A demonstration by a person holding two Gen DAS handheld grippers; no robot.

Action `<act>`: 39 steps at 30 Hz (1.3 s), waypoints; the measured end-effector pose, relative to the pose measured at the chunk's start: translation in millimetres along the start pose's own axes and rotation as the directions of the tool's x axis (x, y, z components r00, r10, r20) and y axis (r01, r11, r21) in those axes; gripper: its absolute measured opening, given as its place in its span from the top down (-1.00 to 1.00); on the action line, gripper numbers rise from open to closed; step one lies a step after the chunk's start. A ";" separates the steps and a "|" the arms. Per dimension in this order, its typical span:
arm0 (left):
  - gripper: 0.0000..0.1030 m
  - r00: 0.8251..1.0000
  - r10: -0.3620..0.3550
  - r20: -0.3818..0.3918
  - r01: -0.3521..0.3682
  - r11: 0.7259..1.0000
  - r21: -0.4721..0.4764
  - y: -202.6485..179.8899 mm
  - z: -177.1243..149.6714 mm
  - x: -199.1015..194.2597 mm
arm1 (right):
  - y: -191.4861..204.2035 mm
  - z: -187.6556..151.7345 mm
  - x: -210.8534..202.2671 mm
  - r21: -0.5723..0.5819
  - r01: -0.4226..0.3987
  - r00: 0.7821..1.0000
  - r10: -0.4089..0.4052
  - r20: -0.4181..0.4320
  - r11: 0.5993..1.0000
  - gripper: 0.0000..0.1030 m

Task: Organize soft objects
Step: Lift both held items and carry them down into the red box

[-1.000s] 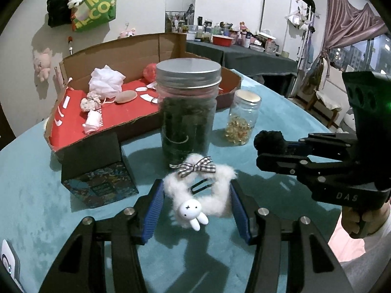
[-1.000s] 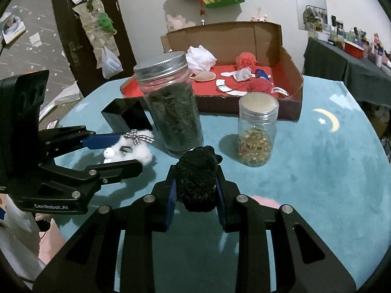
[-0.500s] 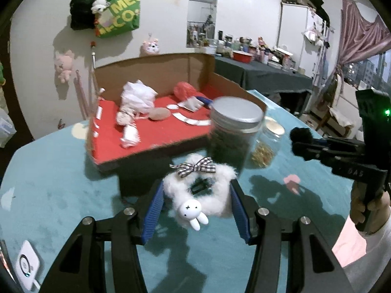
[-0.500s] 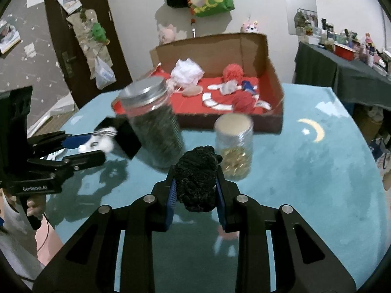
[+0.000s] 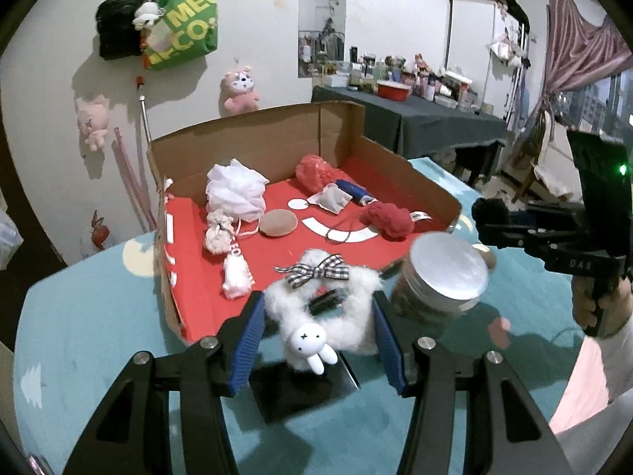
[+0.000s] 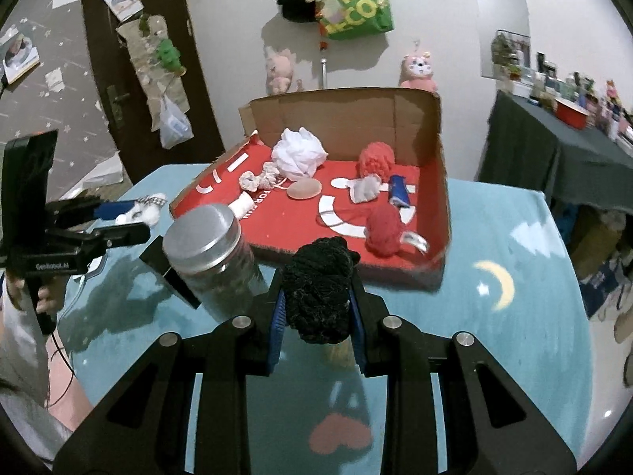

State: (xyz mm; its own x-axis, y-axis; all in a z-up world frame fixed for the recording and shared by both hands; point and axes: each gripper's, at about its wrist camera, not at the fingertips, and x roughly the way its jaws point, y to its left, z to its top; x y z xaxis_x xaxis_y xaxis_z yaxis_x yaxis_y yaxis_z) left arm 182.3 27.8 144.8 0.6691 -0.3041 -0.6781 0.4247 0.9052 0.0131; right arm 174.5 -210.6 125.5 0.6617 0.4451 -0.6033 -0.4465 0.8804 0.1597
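My left gripper (image 5: 316, 332) is shut on a white fluffy scrunchie (image 5: 358, 316) with a checked bow and a small bunny head, held above the table in front of the cardboard box (image 5: 395, 166). My right gripper (image 6: 316, 316) is shut on a black yarn ball (image 6: 320, 289), also held in the air in front of the box (image 6: 439, 206). The box has a red floor and holds several soft things: a white mesh pouf (image 5: 233, 190), red yarn (image 5: 385, 219), a tan sponge (image 5: 278, 222). The left gripper with the scrunchie shows at left in the right wrist view (image 6: 130, 213).
A tall jar with a metal lid (image 6: 209, 261) stands in front of the box, beside a black box (image 5: 300, 388). The round table (image 6: 494, 316) has a teal cloth. A dark side table (image 6: 561, 158) with clutter stands at the right.
Both grippers have risen and moved toward the box, each still holding its object. The jars now sit lower and closer in both views.
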 end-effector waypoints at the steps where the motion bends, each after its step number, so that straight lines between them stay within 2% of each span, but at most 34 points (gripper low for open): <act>1: -0.08 1.000 -0.007 -0.005 0.007 1.000 0.010 0.5 3.8 2.7 | -0.9 3.9 3.6 -0.008 -0.013 1.000 0.013 -0.010 1.000 0.49; 6: -0.08 0.997 -0.028 -0.068 0.032 0.997 0.063 2.8 25.8 31.8 | -4.0 30.3 27.9 -0.062 -0.058 0.996 0.054 -0.066 0.996 0.49; 12: -0.08 0.986 -0.058 -0.156 0.076 0.991 0.111 4.7 46.2 73.5 | -9.1 60.0 72.6 -0.102 -0.131 0.980 0.113 -0.164 0.986 0.49; 17: -0.08 0.969 -0.065 -0.240 0.101 0.985 0.142 6.2 56.1 112.6 | -15.6 75.1 119.7 -0.101 -0.185 0.948 0.150 -0.282 0.977 0.49; 22: -0.08 0.946 -0.082 -0.315 0.130 0.982 0.136 8.3 60.4 144.7 | -20.3 79.0 158.9 -0.071 -0.223 0.901 0.178 -0.396 0.972 0.49; 26: -0.08 0.932 -0.076 -0.354 0.132 0.982 0.135 10.5 63.5 161.9 | -19.2 81.6 179.0 -0.088 -0.212 0.877 0.149 -0.456 0.973 0.48; 31: -0.09 0.918 -0.067 -0.391 0.128 0.983 0.131 13.5 60.5 175.7 | -22.2 80.8 201.7 -0.089 -0.194 0.837 0.118 -0.534 0.977 0.48; 39: -0.09 0.908 -0.051 -0.415 0.118 0.984 0.137 14.4 52.0 184.2 | -22.9 80.6 212.0 -0.109 -0.171 0.825 0.082 -0.559 0.979 0.47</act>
State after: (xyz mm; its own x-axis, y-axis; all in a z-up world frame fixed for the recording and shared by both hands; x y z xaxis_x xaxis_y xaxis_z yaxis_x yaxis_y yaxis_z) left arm 343.4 -30.6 58.4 0.3330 -0.1990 -0.9217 0.5801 0.8139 0.0338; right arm 373.6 -123.2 57.0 0.1725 0.3476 -0.9216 -0.6164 0.7679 0.1742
